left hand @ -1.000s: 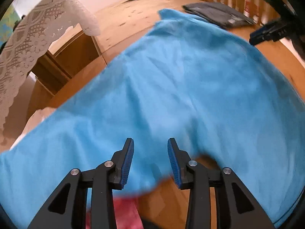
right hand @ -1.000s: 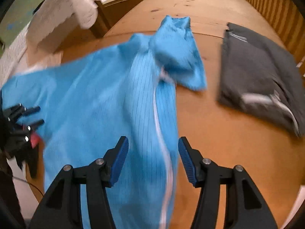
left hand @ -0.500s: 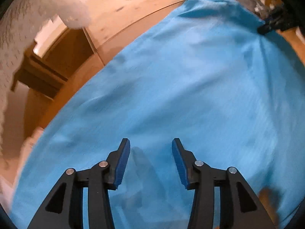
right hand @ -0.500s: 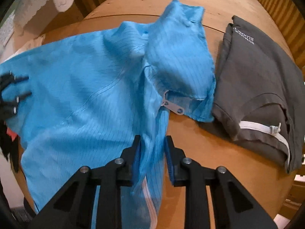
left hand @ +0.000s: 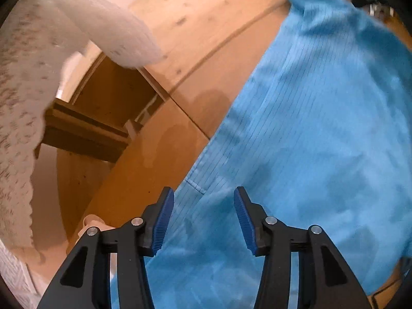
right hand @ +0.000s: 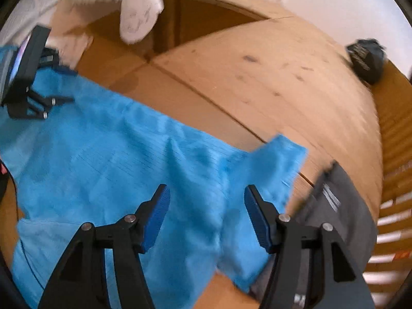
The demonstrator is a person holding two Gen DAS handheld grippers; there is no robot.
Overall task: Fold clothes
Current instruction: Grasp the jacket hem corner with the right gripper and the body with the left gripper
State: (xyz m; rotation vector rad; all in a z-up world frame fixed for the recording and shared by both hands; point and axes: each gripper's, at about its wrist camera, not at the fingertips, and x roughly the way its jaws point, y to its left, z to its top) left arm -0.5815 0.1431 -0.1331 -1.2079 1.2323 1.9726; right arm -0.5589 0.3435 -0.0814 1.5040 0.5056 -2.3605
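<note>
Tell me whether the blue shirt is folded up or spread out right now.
Mostly spread out. The blue shirt lies wide over the wooden table, rumpled, one end lapping the grey garment. No neat fold shows.

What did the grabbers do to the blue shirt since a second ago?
The right gripper pinched the blue garment half a second ago and has now let go; its jaws stand wide open over the cloth. The garment now lies spread out, one corner overlapping the grey garment. The left gripper stayed open, shifting toward the garment's edge. The wooden table and lace cloth are unchanged.
</note>
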